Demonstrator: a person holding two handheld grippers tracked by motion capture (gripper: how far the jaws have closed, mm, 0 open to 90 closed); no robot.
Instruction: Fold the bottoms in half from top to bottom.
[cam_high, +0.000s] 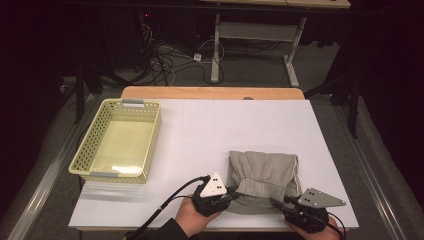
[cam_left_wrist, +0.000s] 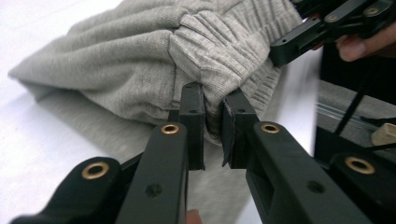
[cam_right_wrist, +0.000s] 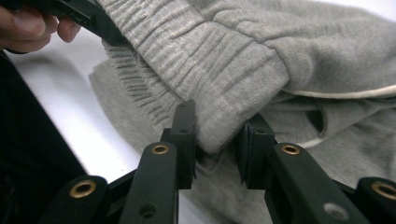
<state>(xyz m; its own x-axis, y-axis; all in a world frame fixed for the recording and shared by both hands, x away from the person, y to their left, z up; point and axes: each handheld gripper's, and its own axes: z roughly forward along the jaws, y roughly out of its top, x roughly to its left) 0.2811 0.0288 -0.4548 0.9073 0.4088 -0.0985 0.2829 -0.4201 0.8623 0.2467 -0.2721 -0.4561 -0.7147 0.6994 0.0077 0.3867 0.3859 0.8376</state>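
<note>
The grey sweatpants (cam_high: 264, 176) are pinched at the waistband by both grippers' (cam_high: 231, 192) (cam_high: 278, 204) nearly closed fingers; lifting evenly is probably called for next.

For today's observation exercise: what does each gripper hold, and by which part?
Both the left gripper and right gripper pinch the grey garment at its ribbed elastic waistband.

Dark room, grey carpeted floor (cam_high: 260, 70). Behind the white-topped wooden table (cam_high: 210, 93), tangled black and white cables (cam_high: 167, 57) sprawl beside a white metal desk leg (cam_high: 216, 47).

Grey garment (cam_high: 263, 175): soft ribbed knit cloth. Basket (cam_high: 86, 145): perforated plastic. Table (cam_high: 210, 125): matt white, wood edge.
</note>
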